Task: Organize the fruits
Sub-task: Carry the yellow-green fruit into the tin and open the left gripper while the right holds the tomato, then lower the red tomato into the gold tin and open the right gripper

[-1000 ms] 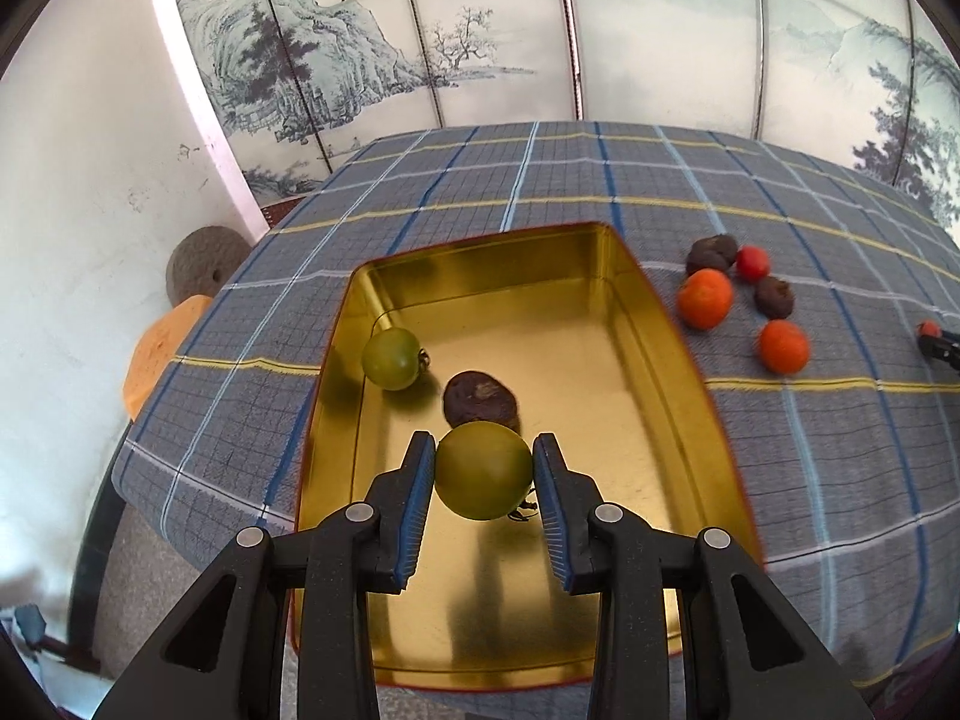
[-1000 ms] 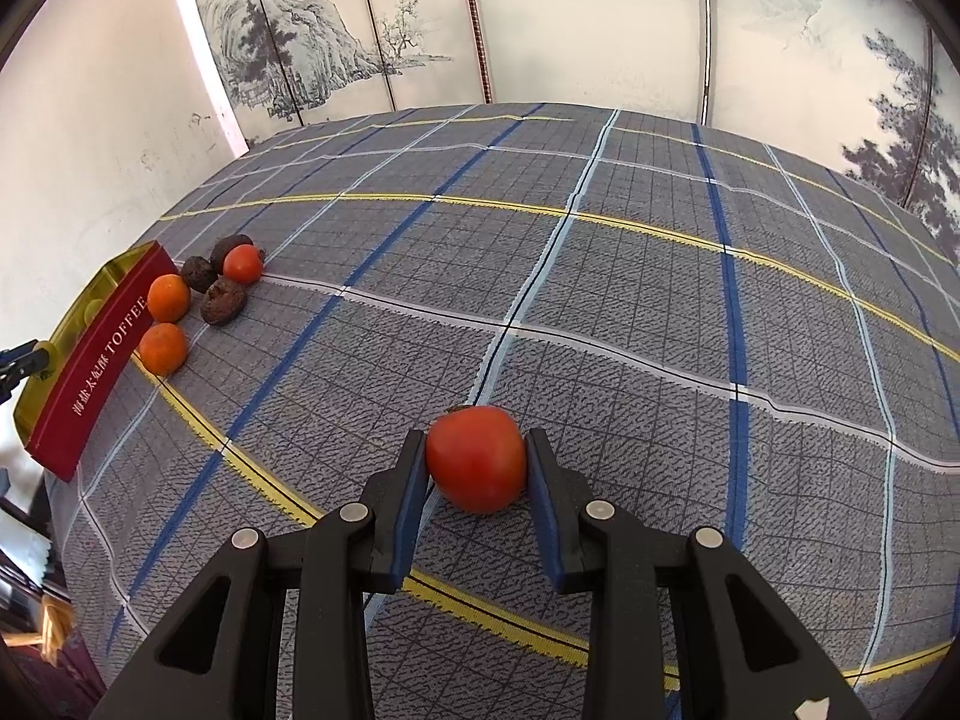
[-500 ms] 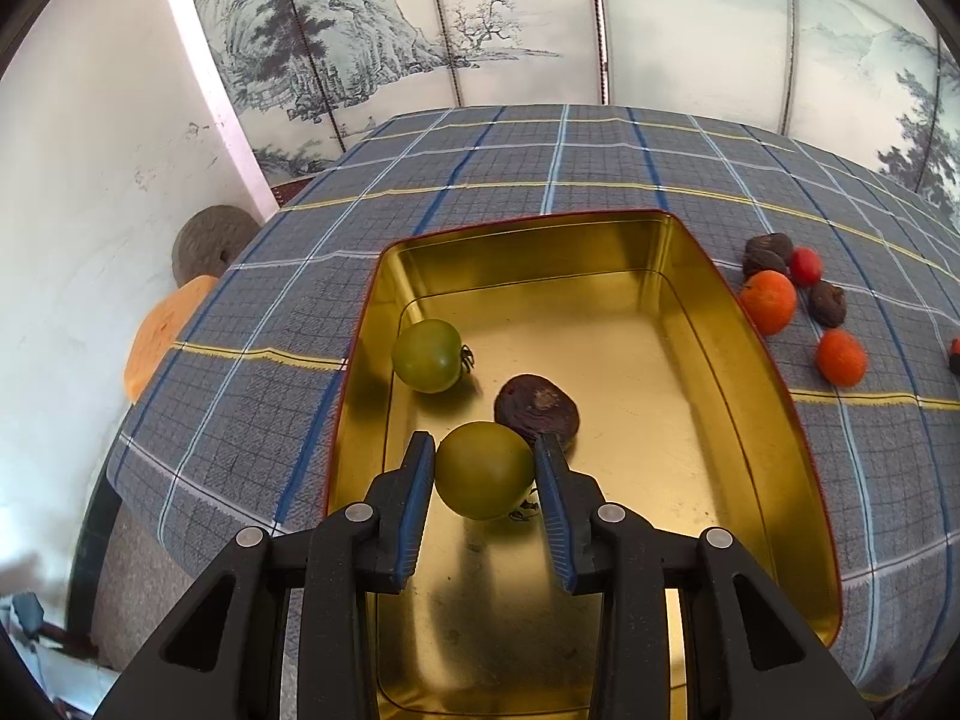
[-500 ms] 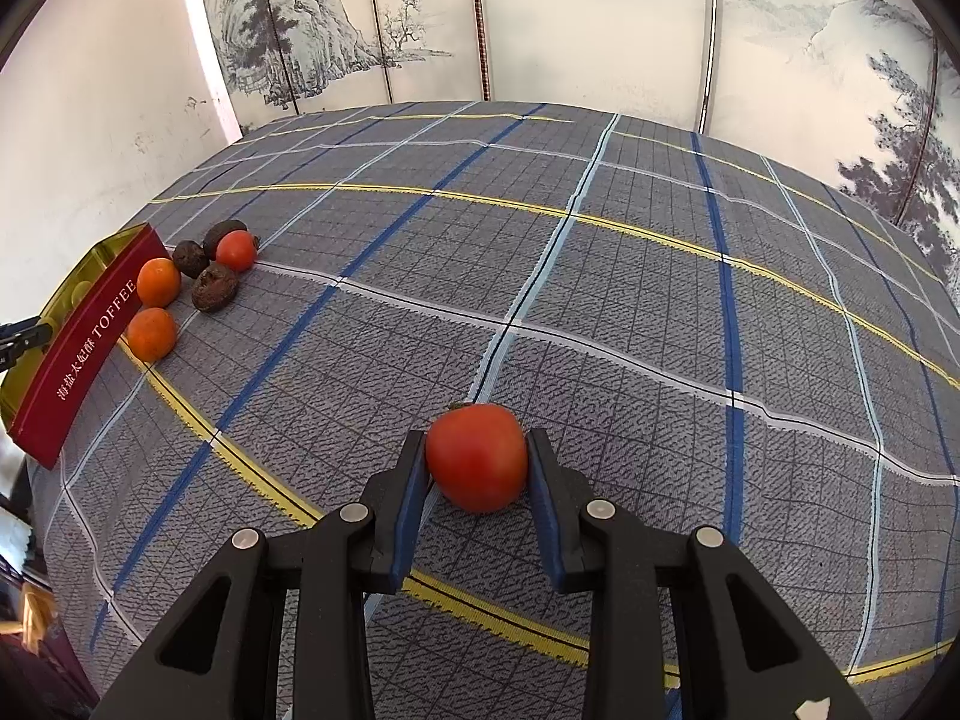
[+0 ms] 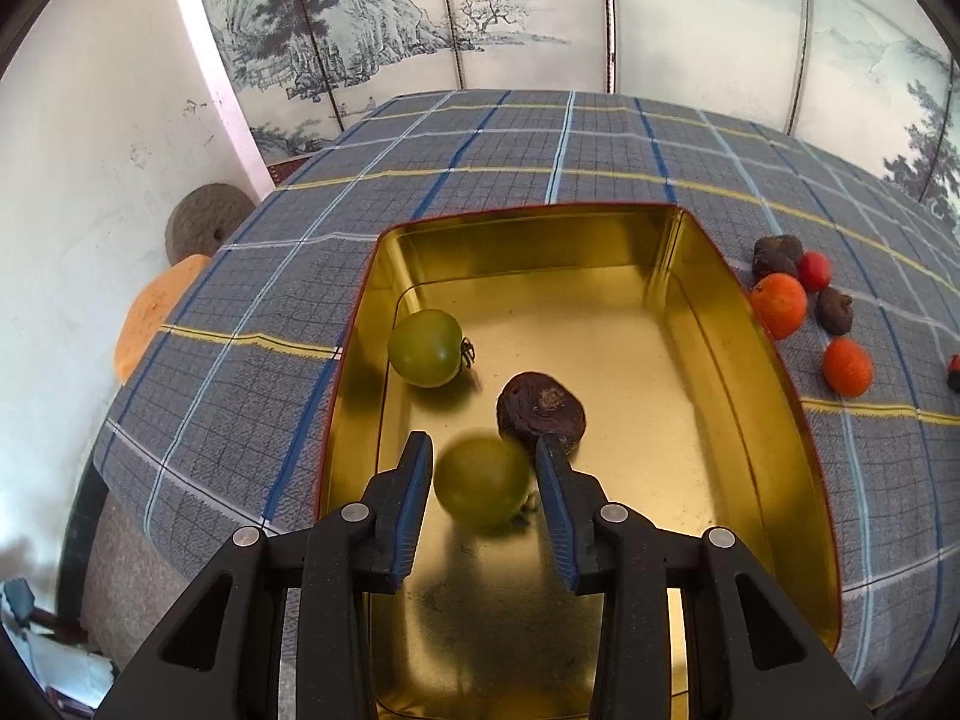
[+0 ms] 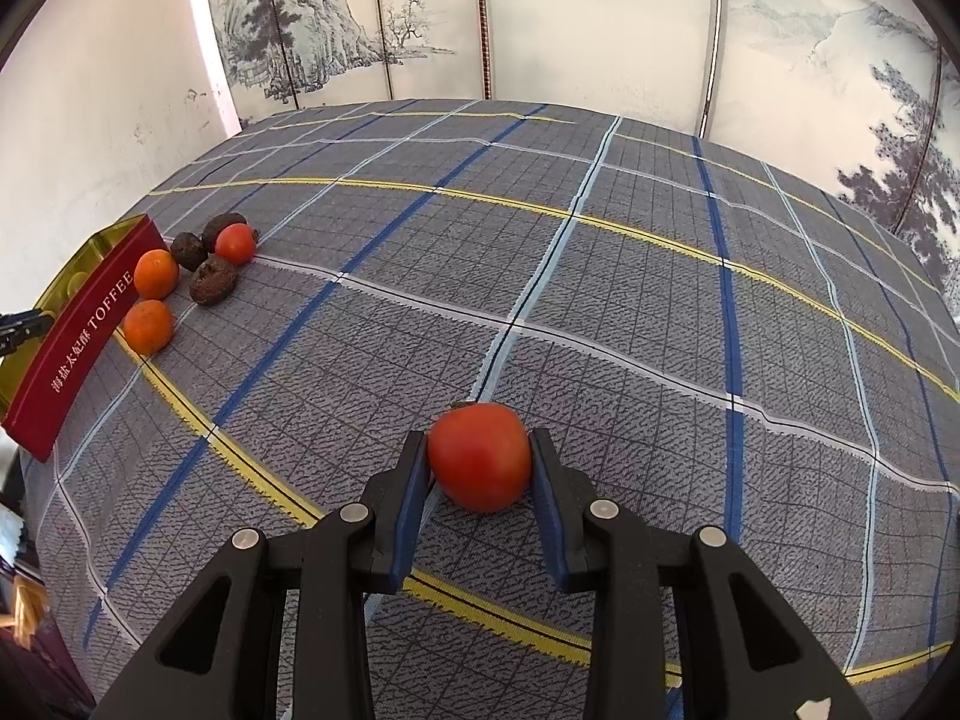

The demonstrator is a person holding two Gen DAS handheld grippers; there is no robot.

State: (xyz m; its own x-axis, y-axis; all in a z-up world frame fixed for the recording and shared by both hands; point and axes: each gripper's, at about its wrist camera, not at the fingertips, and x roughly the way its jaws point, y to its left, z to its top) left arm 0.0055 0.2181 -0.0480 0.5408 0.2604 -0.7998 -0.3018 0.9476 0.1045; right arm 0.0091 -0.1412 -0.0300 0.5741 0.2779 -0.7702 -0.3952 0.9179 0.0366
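Note:
In the left wrist view a gold tin holds a green tomato and a dark dried fruit. My left gripper is over the tin with its jaws parted. A second green tomato is blurred between them, free of both pads. In the right wrist view my right gripper is shut on a red tomato just above the checked cloth. The tin shows there as a red side marked TOFFEE at far left.
Two oranges, a small red tomato and dark dried fruits lie on the cloth right of the tin; the same group shows in the right wrist view. A painted screen stands behind the table. The table's left edge is near the tin.
My left gripper has opened over the tin and the green tomato has come loose between the pads, dropping. The left view has moved closer in. The right gripper still holds the red tomato.

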